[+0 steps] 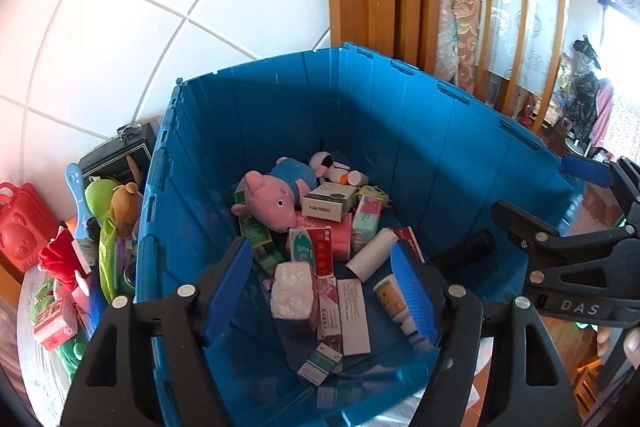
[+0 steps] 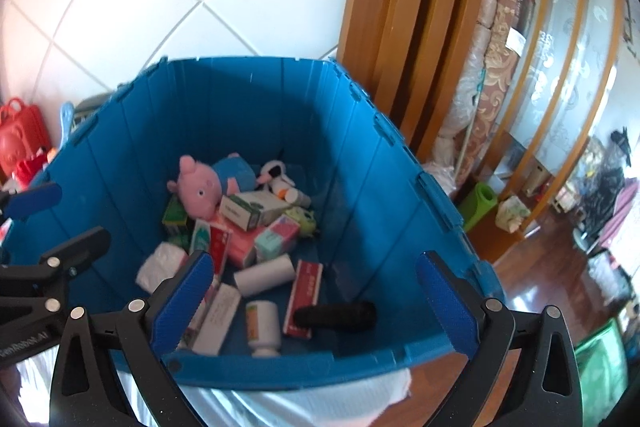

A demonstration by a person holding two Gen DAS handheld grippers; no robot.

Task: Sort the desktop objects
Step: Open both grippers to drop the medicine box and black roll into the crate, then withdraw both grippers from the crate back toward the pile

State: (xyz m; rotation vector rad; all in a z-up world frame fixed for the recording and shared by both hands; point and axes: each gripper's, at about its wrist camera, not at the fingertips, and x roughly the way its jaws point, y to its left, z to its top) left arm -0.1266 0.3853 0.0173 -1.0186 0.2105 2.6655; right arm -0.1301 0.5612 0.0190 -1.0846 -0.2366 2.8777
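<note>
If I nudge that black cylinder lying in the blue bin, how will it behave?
The black cylinder lies on its side on the blue bin's bare floor, so it would probably roll. It looks rigid, likely not floppy. One end overlaps the red-and-white box, which might stop it rolling that way.

Blue plastic crate [image 1: 400, 131], ribbed walls, open top; holds the sorted items in a loose pile on its floor.
- Pink pig plush [image 1: 272, 201] with a blue body, lying on its side at the far end.
- White and black plush [image 1: 326, 163], just behind the pig.
- White carton with green print [image 1: 328, 201], resting atop the pile beside the pig's head.
- White paper roll [image 1: 370, 253], lying tilted near the middle.
- White bottle with yellow label [image 2: 262, 323], on its side, cap toward the near wall.
- Black cylinder [image 2: 340, 314], lying flat, partly across a red and white flat box [image 2: 306, 287].
- White wrapped tissue pack [image 1: 292, 289], lying at the pile's left.
</note>
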